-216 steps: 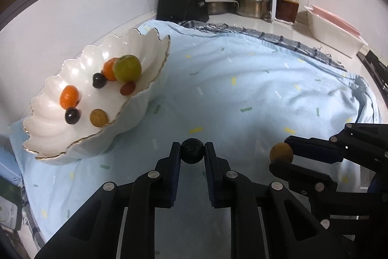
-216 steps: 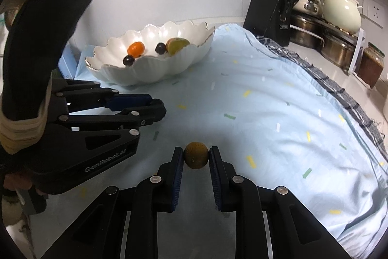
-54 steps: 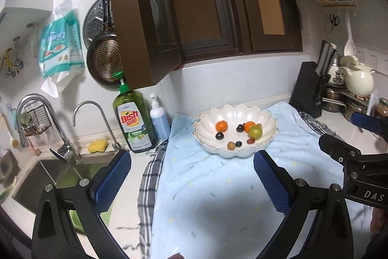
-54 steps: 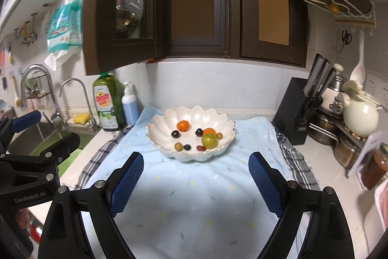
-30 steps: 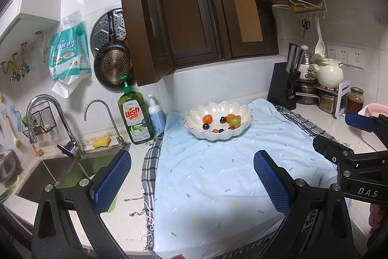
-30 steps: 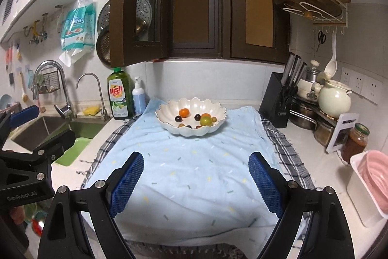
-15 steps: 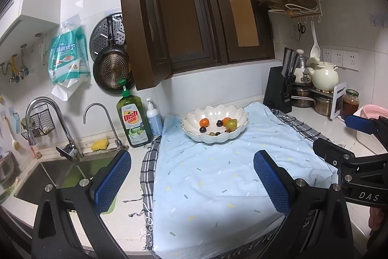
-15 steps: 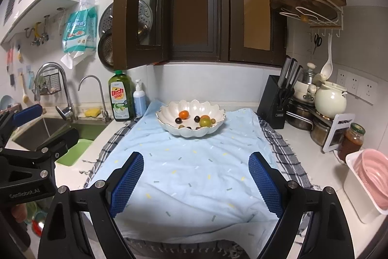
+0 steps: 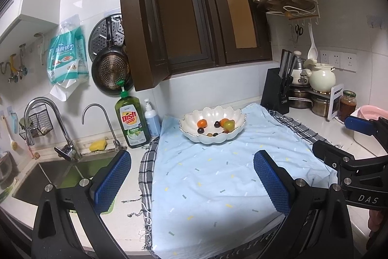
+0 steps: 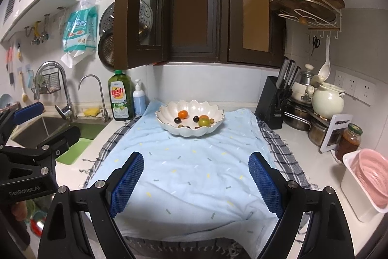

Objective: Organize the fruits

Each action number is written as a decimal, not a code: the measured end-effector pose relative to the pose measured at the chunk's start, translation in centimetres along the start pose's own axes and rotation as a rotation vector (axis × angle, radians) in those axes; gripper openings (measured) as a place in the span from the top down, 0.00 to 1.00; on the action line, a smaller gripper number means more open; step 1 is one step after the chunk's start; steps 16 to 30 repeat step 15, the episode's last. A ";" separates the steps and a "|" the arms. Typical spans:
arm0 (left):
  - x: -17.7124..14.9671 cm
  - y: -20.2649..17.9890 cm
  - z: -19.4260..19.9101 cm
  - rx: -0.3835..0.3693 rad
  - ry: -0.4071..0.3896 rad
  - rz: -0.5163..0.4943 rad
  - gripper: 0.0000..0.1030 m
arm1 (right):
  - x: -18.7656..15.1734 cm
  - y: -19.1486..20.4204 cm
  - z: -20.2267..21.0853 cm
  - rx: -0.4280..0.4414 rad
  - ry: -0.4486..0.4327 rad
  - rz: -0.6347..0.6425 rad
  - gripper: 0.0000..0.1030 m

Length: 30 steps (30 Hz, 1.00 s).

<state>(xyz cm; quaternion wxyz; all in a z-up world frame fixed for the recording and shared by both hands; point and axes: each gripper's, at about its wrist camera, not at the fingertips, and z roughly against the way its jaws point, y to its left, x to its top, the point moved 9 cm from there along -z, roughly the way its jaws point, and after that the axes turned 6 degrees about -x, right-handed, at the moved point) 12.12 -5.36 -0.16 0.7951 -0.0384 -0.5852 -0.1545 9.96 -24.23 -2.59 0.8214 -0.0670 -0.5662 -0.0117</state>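
Note:
A white scalloped bowl [image 9: 234, 118] [image 10: 211, 111] stands at the far end of a light blue cloth [image 9: 213, 174] [image 10: 194, 162]. Inside it lie several small fruits: an orange one [image 9: 201, 123] [image 10: 182, 114], a green-yellow one [image 9: 228, 124] [image 10: 204, 122] and dark round ones [image 9: 217, 123] [image 10: 195, 118]. My left gripper [image 9: 192, 182] is open and empty, well back from the bowl over the cloth's near end. My right gripper [image 10: 196, 182] is also open and empty, equally far back. Each gripper shows at the edge of the other's view.
A sink [image 9: 48, 176] with taps lies left, with a green dish soap bottle [image 9: 130, 123] and a pump bottle [image 9: 151, 120] beside it. A knife block [image 10: 276, 101], pots, a cream kettle [image 10: 327, 98], a jar [image 10: 349, 140] and a pink strainer [image 10: 371, 176] stand right. Open cupboard doors hang overhead.
Both grippers stay open and empty. Over the last second the views barely shift; the bowl looks slightly farther away than before.

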 end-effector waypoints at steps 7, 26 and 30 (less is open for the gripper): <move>0.0 0.0 0.0 -0.002 0.002 0.002 0.00 | -0.3 -0.3 0.1 -0.003 0.009 -0.003 0.13; 0.0 0.0 0.0 -0.003 0.001 0.002 0.00 | -0.3 -0.4 0.1 -0.003 0.010 -0.004 0.13; 0.0 0.0 0.0 -0.003 0.001 0.002 0.00 | -0.3 -0.4 0.1 -0.003 0.010 -0.004 0.13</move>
